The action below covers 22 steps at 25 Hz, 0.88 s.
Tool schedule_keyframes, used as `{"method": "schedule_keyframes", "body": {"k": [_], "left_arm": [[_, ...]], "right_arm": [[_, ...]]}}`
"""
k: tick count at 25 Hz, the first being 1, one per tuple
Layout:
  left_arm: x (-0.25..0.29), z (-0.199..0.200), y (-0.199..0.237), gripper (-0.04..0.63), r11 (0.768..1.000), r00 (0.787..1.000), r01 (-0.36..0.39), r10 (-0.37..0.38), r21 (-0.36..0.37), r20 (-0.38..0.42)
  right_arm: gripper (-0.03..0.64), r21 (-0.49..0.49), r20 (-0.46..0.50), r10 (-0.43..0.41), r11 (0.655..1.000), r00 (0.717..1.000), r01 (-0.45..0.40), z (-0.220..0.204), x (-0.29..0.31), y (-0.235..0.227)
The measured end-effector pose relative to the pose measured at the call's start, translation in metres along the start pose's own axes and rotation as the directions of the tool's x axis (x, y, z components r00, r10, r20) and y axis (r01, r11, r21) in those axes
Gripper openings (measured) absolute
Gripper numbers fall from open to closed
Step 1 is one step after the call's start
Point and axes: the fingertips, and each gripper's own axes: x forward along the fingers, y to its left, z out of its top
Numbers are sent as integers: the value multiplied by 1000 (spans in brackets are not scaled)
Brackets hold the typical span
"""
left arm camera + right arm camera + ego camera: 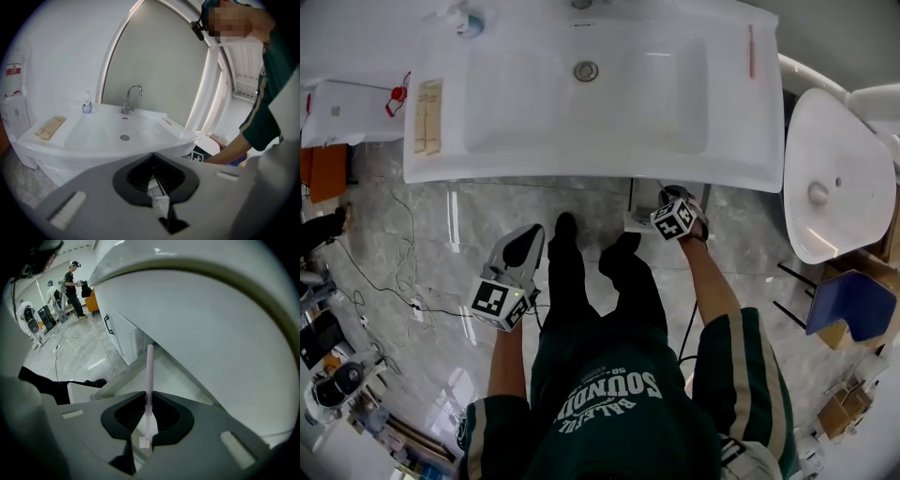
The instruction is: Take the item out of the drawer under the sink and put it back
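A thin pink stick (150, 376), like a toothbrush handle, stands up between the jaws of my right gripper (146, 401), which is shut on its lower end. It hangs over the open white drawer (123, 375) under the sink. In the head view the right gripper (672, 199) sits just below the sink's front edge, beside the drawer (639, 217); its tips are hidden there. My left gripper (528, 242) hangs lower left above the floor, apart from the drawer. Its jaws (153, 171) are shut and point at the white sink (117, 136).
The sink (591, 94) carries a soap bottle (469, 21), a tan packet (428, 115) and another pink stick (751, 52). A white toilet (834, 178) stands at the right. Cables run over the marble floor (403, 272). People stand far off (72, 287).
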Motion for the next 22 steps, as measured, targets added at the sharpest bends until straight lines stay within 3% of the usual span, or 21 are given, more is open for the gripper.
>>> {"method": "schedule_keyframes", "body": {"k": [7, 22], "left_arm": [[-16, -29, 13, 51, 999, 999, -40, 39, -26, -35], [-28, -62, 31, 51, 995, 996, -72, 68, -72, -60]], "right_arm": [[49, 176, -41, -1, 984, 999, 9, -3, 40, -10], [51, 309, -162, 100, 950, 982, -45, -23, 81, 8]]}}
